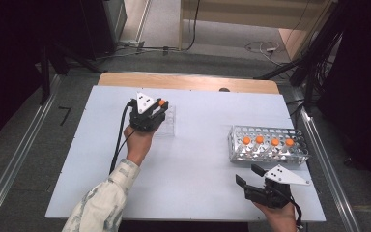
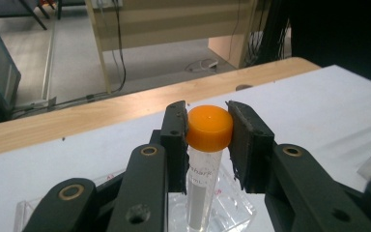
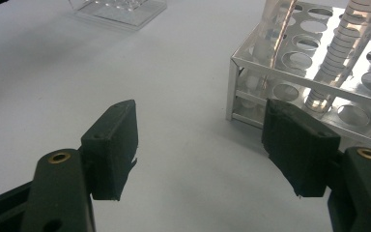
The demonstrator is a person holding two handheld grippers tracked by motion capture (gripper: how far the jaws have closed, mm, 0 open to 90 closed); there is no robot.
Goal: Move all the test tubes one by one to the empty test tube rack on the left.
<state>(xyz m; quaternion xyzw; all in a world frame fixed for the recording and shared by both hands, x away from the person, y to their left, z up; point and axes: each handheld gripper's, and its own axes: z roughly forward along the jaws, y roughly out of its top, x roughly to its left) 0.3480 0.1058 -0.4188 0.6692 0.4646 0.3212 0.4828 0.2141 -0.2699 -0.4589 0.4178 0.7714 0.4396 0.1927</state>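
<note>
Left gripper (image 2: 207, 126): I have it clamped on the orange-capped tube (image 2: 209, 129), upright over the clear rack (image 1: 168, 119).
Right gripper (image 3: 200, 130): my jaws stand wide apart, nothing between them, just beside the metal rack (image 3: 290, 77).

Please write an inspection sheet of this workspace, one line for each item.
Surface: white board on a wooden table.
Job's things: orange-capped tube above clear plastic rack; metal rack holds four orange-capped tubes.
Clutter: nothing seen.
Grippers: left gripper shut on the tube's cap; right gripper open, fingers apart, beside the metal rack.
Cables: black cable trails from left gripper; loose cables on floor.
Surroundings: grey floor, wooden furniture behind the table.
</note>
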